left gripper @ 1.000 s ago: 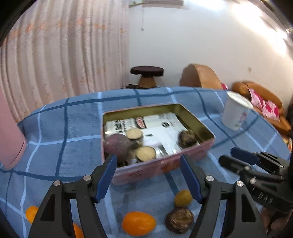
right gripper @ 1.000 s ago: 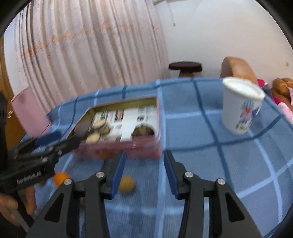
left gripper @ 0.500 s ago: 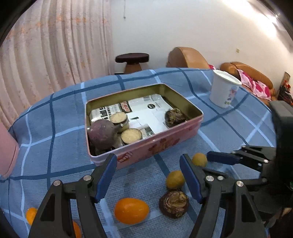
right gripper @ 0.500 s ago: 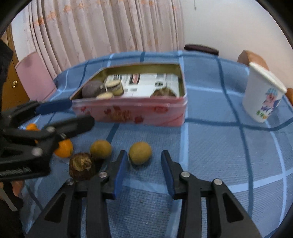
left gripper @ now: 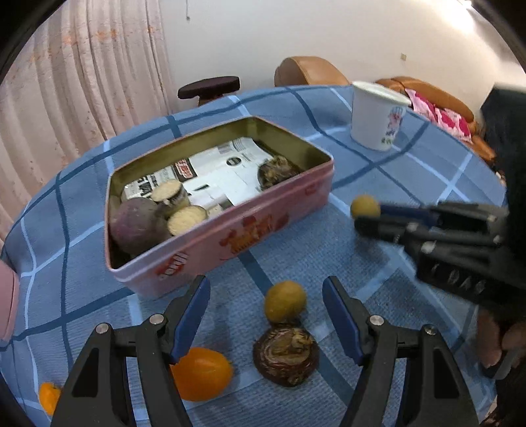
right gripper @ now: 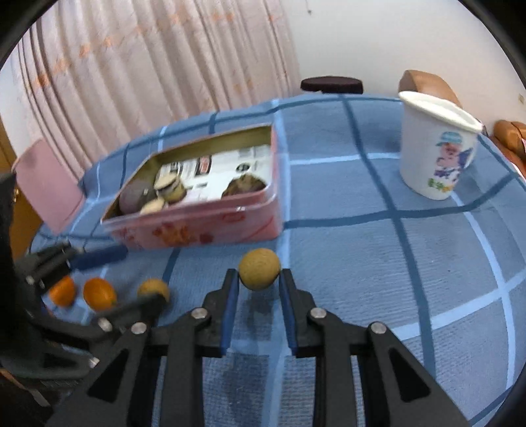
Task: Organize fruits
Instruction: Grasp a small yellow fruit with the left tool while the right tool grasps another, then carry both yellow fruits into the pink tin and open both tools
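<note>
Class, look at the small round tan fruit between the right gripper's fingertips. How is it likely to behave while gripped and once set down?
The tan fruit is ball-shaped, so it would probably roll on the flat checked tablecloth. The right gripper pinches it only at the fingertips, so it may squirt forward. Its skin looks matt, probably not very slippery.

Pink curtains [left gripper: 82,82], white wall [left gripper: 296,29], brown sofa [left gripper: 427,95]

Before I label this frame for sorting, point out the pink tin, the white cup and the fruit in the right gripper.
pink tin [right gripper: 197,226]: right wrist view, front wall.
white cup [right gripper: 437,144]: right wrist view, side wall.
tan round fruit [right gripper: 259,268]: right wrist view, centre of its skin.
</note>
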Action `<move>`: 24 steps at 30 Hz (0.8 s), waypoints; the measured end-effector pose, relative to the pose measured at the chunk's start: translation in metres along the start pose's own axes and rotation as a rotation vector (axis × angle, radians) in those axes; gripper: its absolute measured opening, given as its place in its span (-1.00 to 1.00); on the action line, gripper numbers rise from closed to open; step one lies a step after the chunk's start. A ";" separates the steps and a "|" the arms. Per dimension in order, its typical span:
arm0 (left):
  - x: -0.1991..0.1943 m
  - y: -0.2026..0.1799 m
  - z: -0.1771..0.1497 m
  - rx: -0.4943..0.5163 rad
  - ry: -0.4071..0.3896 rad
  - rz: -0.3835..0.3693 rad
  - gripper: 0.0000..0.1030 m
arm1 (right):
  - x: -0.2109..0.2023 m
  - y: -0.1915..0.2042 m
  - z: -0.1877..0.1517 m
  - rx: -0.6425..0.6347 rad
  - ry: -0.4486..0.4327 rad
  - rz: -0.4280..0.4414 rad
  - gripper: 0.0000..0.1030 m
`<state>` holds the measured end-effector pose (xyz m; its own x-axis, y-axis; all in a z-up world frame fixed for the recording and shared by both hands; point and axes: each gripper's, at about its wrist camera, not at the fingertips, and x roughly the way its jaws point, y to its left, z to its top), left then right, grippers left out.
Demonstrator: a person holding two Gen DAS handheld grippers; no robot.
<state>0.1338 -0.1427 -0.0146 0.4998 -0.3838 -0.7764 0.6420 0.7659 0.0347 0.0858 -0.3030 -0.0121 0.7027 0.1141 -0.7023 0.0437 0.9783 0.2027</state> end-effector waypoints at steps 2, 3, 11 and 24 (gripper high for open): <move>0.009 -0.002 -0.001 0.003 0.026 0.017 0.39 | -0.002 0.001 0.001 0.001 -0.015 -0.002 -0.45; 0.012 -0.002 -0.002 0.002 0.036 0.026 0.34 | -0.003 0.003 0.002 -0.001 -0.020 0.000 -0.45; 0.013 0.002 -0.003 -0.037 0.021 -0.022 -0.46 | -0.005 0.003 0.000 0.000 -0.027 -0.003 -0.45; -0.043 0.035 0.014 -0.173 -0.257 0.016 -0.46 | -0.020 0.018 0.019 -0.013 -0.137 0.003 -0.45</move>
<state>0.1427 -0.1063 0.0288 0.6539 -0.4720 -0.5913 0.5353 0.8409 -0.0794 0.0858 -0.2915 0.0187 0.7931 0.0932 -0.6019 0.0327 0.9803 0.1949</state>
